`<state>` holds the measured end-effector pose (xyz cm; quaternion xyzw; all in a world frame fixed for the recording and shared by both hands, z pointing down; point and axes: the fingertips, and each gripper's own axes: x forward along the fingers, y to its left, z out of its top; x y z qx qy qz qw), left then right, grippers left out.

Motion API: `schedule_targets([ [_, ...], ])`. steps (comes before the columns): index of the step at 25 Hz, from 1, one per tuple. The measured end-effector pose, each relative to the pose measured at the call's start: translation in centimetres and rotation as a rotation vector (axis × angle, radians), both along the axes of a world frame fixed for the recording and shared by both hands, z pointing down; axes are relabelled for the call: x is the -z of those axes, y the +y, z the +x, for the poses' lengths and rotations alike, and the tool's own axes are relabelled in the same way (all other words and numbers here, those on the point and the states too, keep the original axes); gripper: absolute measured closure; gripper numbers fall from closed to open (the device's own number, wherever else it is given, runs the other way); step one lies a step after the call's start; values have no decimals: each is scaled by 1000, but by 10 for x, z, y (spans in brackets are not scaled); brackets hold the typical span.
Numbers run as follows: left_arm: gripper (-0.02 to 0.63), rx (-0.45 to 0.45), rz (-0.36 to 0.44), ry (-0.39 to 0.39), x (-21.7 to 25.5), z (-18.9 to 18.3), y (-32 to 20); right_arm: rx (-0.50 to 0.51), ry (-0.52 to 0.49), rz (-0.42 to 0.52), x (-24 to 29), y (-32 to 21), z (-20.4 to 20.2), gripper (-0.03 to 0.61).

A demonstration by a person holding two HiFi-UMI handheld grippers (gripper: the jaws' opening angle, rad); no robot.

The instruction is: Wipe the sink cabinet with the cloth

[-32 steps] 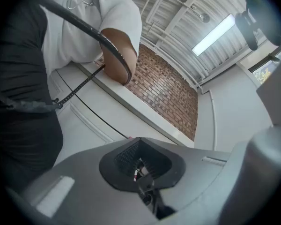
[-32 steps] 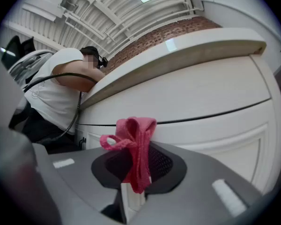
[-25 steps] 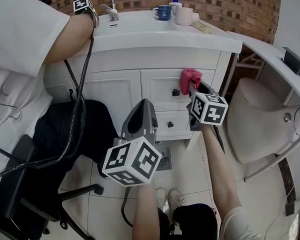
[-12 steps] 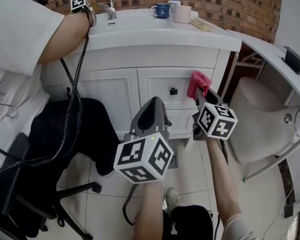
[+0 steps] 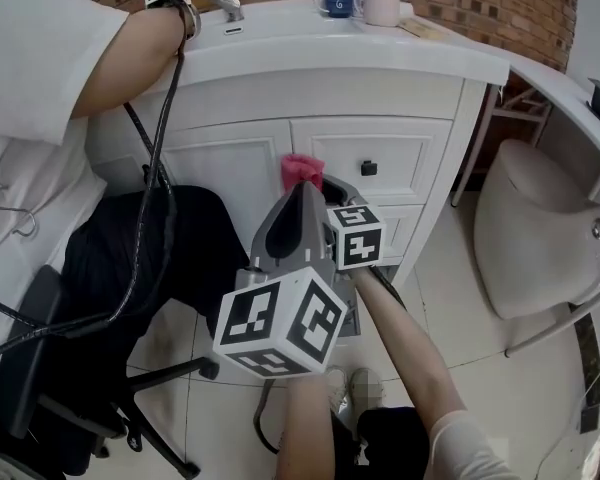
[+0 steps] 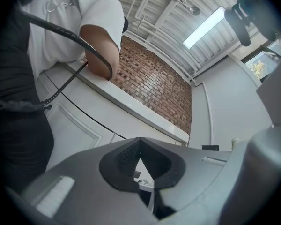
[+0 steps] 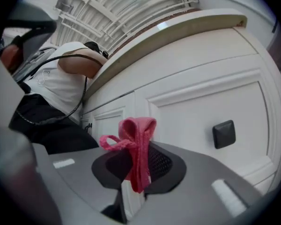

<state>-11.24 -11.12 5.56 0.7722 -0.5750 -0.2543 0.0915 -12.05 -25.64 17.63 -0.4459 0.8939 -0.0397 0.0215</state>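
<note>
The white sink cabinet (image 5: pixel 410 153) fills the head view's middle, with a dark square knob (image 5: pixel 369 168) on its drawer. My right gripper (image 5: pixel 318 182) is shut on a pink cloth (image 5: pixel 302 168) and presses it against the cabinet front, near the seam between door and drawer. In the right gripper view the bunched cloth (image 7: pixel 139 130) sticks up from the shut jaws of my right gripper (image 7: pixel 136 148), left of the knob (image 7: pixel 224 133). My left gripper (image 5: pixel 302 196) hangs just below and in front, shut and empty. In its own view the left gripper (image 6: pixel 139 143) points up at the cabinet (image 6: pixel 84 125).
Another person in a white shirt sits at left, their forearm (image 5: pixel 130 58) on the countertop, with a black cable (image 5: pixel 155 218) hanging down. Two mugs (image 5: pixel 360 3) and a faucet (image 5: pixel 228 3) are on the counter. A black office chair (image 5: pixel 40 368) is lower left; a white toilet (image 5: pixel 540 228) is right.
My right gripper has carried the cloth leftward and slightly down across the cabinet front, from right of the drawer knob to its left. The left gripper has barely shifted.
</note>
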Motion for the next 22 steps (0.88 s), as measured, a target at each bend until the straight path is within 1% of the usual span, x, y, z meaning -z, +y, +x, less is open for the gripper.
schedule_targets([
  [2, 598, -1, -4, 10, -1, -3, -1, -42, -12, -11, -2, -7, 22, 518],
  [5, 598, -14, -16, 31, -4, -1, -3, -155, -31, -6, 0, -11, 72, 518],
  [7, 598, -22, -20, 25, -6, 5, -3, -179, -66, -17, 4, -7, 101, 521],
  [8, 598, -25, -21, 16, -7, 8, -3, -176, -61, -16, 5, -4, 110, 518],
  [9, 599, -28, -22, 6, -7, 13, -3, -181, -37, -4, 6, -1, 117, 518],
  [11, 598, -35, -21, -20, -7, 23, -4, -225, -3, 18, 9, -1, 137, 520],
  [14, 598, -44, -25, -68, -9, 41, -6, -354, -35, -6, 9, -15, 193, 521],
  [16, 598, -46, -29, -98, -11, 49, -7, -400, -23, -18, 6, -22, 228, 519],
  [19, 598, -24, -29, -157, -11, 55, -9, -421, 46, 0, 4, -20, 252, 517],
  [22, 598, -7, -23, -223, -11, 60, -10, -497, 39, -8, 2, -21, 276, 518],
])
